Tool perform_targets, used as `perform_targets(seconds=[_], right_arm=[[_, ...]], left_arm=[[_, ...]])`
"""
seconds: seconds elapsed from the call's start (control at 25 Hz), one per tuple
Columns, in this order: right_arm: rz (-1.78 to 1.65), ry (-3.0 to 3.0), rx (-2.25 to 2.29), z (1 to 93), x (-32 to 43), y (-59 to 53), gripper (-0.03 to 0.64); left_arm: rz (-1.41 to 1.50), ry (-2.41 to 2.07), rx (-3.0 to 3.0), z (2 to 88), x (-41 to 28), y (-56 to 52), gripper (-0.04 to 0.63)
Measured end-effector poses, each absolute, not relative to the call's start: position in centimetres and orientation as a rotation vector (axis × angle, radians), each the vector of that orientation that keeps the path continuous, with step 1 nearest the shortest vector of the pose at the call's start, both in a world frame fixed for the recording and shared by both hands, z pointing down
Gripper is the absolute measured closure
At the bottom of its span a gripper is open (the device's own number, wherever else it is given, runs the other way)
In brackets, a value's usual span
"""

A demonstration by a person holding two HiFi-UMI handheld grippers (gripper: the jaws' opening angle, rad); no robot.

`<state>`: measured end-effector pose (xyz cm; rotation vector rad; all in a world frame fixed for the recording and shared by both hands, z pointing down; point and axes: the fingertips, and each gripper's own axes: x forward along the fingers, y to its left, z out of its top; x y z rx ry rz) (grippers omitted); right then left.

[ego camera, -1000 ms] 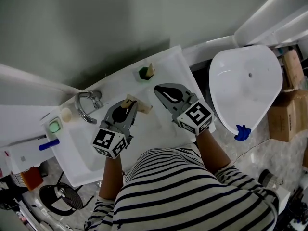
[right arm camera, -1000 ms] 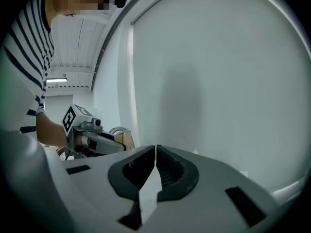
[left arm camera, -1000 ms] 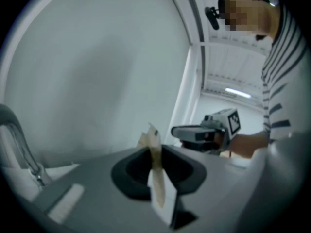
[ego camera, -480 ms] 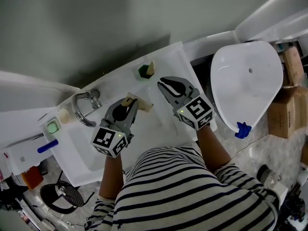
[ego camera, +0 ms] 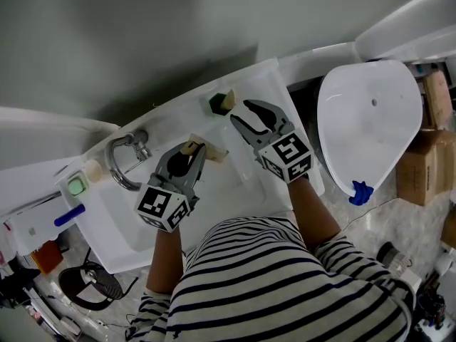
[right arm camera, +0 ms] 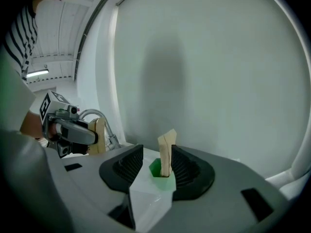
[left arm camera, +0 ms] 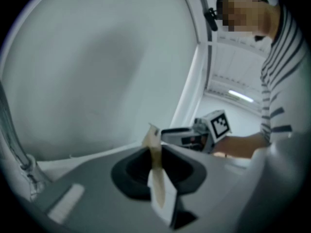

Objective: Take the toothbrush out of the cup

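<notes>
One toothbrush [ego camera: 226, 100] stands upright in the green cup [ego camera: 214, 106]. Just short of the cup, the right tongs [ego camera: 239, 112] are spread wide, having just been opening. Cup and brush show in the gap between them, with no pad pressing either. Farther from the cup, toward the tap [ego camera: 125, 157], the left tongs [ego camera: 192, 152] pinch a beige stick [left arm camera: 156, 165]. The cup stands on the white sink [ego camera: 122, 223].
</notes>
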<state>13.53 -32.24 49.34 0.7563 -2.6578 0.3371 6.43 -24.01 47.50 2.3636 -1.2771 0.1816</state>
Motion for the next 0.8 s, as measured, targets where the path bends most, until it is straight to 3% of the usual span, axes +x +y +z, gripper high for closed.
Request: perform_targets(seconds=[0.8], right_arm=[[0.398, -2.571, 0.774, 54.3, 10.9, -36.5, 0.443]], left_arm=[[0.180, -1.258, 2.326, 49.7, 5.1, -26.0, 0.538]])
